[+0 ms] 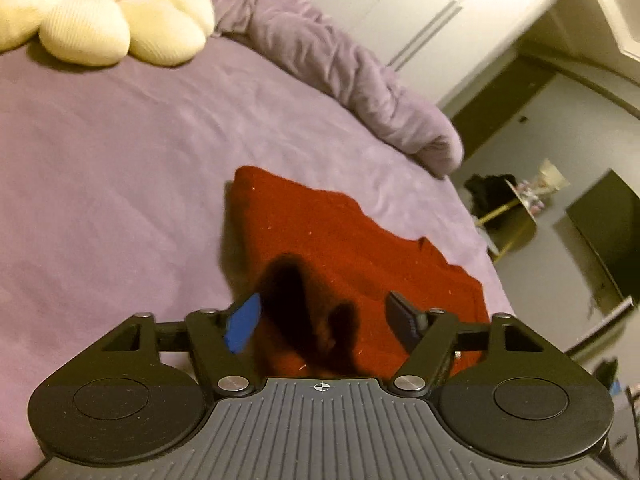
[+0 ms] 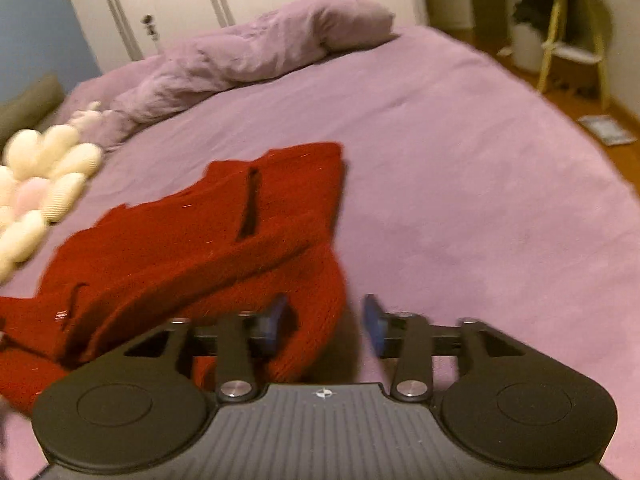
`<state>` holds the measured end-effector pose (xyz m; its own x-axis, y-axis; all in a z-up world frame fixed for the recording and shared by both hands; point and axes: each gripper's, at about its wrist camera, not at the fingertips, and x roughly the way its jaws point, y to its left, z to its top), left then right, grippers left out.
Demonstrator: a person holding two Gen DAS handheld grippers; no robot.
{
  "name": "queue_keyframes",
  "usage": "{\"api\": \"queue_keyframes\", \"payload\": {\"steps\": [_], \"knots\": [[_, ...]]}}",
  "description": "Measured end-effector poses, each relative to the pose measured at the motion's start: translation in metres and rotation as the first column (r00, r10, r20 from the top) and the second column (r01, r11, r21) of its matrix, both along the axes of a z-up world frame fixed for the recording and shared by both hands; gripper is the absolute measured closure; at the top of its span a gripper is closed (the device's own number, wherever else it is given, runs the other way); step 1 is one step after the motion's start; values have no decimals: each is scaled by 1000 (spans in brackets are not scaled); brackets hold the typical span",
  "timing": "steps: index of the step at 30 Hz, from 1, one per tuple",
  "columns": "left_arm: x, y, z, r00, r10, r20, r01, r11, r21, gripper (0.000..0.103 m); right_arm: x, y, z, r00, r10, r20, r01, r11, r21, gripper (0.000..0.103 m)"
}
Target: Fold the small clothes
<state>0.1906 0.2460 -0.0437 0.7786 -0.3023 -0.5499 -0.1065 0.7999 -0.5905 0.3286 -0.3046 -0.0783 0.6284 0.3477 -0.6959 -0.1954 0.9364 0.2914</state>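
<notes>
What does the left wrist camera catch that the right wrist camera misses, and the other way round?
Only the left view shows a dark flat screen on the wall. Only the right view shows the wooden floor with a flat grey item lying on it. Both show the red knitted garment on the purple bed cover, the cream petal-shaped cushion, the bunched purple duvet, and that camera's own open gripper: left, right.
</notes>
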Motion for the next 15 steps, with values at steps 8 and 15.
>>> {"api": "queue_keyframes", "payload": {"steps": [8, 15], "knots": [[13, -35, -4, 972, -211, -104, 234, 920, 315, 26, 6, 34, -4, 996, 86, 17, -84, 992, -94, 57], [54, -62, -3, 981, -187, -46, 187, 864, 467, 30, 4, 49, 4, 991, 101, 88, -87, 985, -147, 76]]}}
